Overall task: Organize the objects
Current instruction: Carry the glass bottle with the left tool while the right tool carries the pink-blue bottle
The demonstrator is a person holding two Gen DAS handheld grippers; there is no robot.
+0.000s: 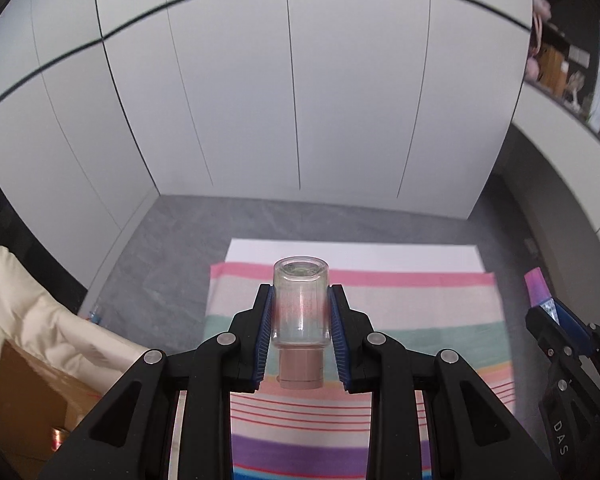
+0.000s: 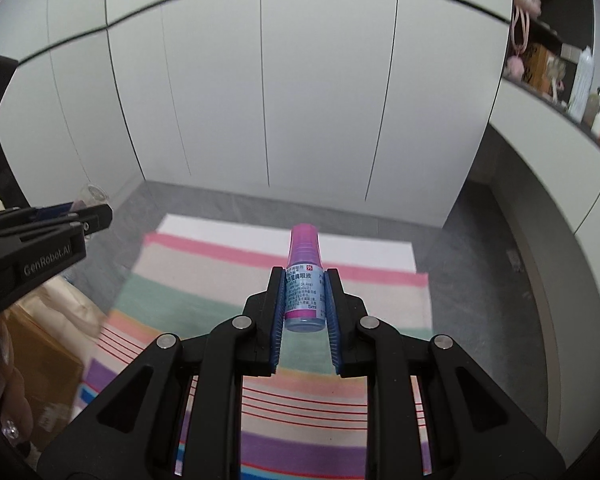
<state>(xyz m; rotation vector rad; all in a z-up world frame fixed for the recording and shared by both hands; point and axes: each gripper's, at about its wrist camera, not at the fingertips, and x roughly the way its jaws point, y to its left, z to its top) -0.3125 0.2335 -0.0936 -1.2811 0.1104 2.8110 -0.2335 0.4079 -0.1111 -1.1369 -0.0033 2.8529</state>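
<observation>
Claws (image 1: 300, 316) (image 2: 305, 300): two bottles (image 1: 300, 304) (image 2: 304, 280)

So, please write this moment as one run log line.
left gripper: shut on clear glass vial | right gripper: shut on pink-capped eye-drop bottle | both above striped cloth

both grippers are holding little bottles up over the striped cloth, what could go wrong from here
The left gripper pinches a smooth clear glass bottle upside down, cap toward the camera; it could slip and break on the grey floor. The right gripper grips the pink-capped eye drop bottle by its lower half only, so it may tip out.
</observation>
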